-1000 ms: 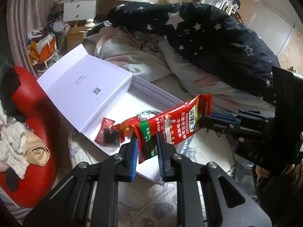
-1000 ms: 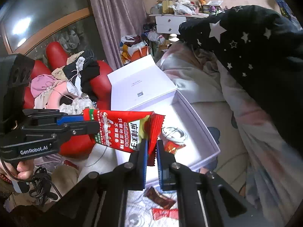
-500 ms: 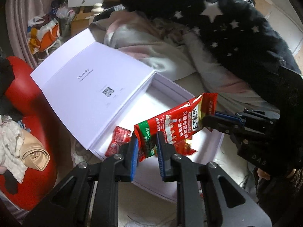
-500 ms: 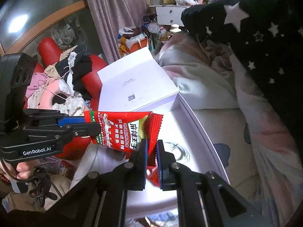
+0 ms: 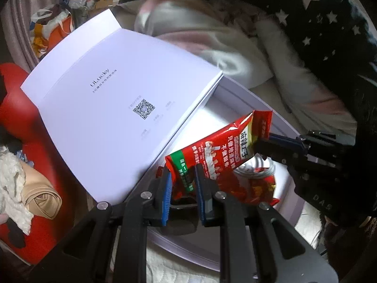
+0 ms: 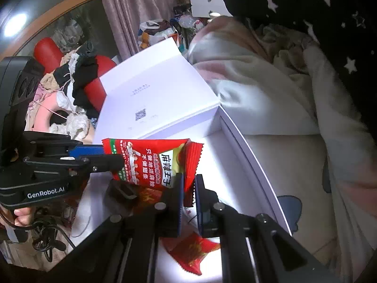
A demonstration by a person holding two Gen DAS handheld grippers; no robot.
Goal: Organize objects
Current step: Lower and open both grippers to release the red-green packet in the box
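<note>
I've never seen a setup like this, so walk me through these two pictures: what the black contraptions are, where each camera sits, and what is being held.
No robot here: a person holds a handheld two-finger gripper in each hand, with a fisheye camera on each looking along its fingers. One picture is from the left gripper, the other from the right gripper; each also shows the other gripper from the side. Both are shut on opposite ends of one red snack packet, held over an open white box that rests on a bed. Its lid is folded back. In the box lie smaller red packets and a coiled white cable.
</note>
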